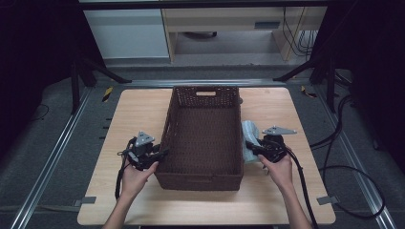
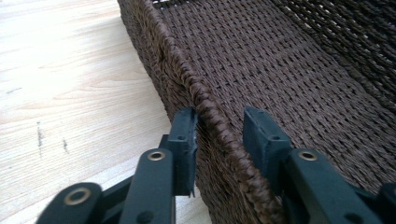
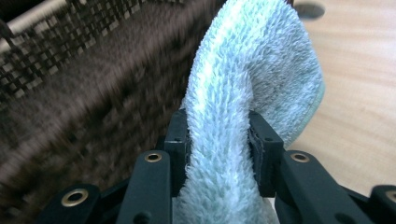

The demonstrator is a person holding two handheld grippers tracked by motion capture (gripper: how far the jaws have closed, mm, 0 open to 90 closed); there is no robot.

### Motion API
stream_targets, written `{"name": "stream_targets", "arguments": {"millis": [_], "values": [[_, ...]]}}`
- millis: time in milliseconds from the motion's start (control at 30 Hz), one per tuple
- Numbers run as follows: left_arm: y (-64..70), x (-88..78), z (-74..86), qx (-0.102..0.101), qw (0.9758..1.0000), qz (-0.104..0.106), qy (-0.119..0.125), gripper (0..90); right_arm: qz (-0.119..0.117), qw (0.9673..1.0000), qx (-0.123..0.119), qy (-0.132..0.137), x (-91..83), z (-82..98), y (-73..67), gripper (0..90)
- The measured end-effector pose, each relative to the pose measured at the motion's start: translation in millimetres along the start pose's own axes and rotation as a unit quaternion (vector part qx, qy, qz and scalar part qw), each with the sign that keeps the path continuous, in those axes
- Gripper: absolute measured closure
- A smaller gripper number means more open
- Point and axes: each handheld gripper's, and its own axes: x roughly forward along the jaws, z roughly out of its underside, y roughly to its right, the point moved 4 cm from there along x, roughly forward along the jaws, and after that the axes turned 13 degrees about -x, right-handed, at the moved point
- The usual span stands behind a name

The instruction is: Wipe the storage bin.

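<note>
Evidently the work in hand is getting a cloth into the basket, a long brown woven one sitting lengthwise in the middle of the tabletop, its handle-cut end wall facing the far edge. The two grippers are flanking it near its front corners, one on each long side, which looks like a division of labour: one steadying, one loading.

The left gripper is reaching in level from the tabletop's left side and is straddling the basket's left rim. In the left gripper view one pad is lying against the outer face of the woven wall, while the other is standing off on the inner side with a clear gap to the braided edge. So its jaws are partly open around the rim, not clamping it; my reading is that it is bracing or about to hold the basket so it does not slide.

The right gripper is holding the pale blue-green fluffy towel just outside the basket's right wall, towards the tabletop's right edge. Its jaws are closed on a thick fold, both pads pressing into the pile, and the loose end is curling up and over beyond them. The towel is lying beside the wall, not yet over the rim, so lifting it across is probably next.
</note>
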Motion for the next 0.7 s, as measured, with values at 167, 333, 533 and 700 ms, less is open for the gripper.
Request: {"name": "stream_targets", "arguments": {"millis": [167,333,533,700], "values": [[0.8,-0.2,-0.2,-0.005,0.9999,-0.008,0.005,68.7,0.000,0.9999,0.003,-0.016,9.5,10.0,0.1,66.4],[-2.5,0.9,-2.8,-0.014,0.9998,-0.010,0.010,70.2,-0.003,0.9989,0.018,-0.044,20.8,25.0,3.1,66.3],[-6.7,4.0,-7.0,-0.015,0.9996,-0.018,0.014,70.4,-0.014,0.9993,0.029,-0.019,17.8,19.0,1.4,66.4],[-8.4,7.9,-10.4,-0.016,0.9994,-0.026,0.016,70.3,-0.017,0.9988,0.024,0.039,-5.2,-4.4,0.9,66.4]]}}
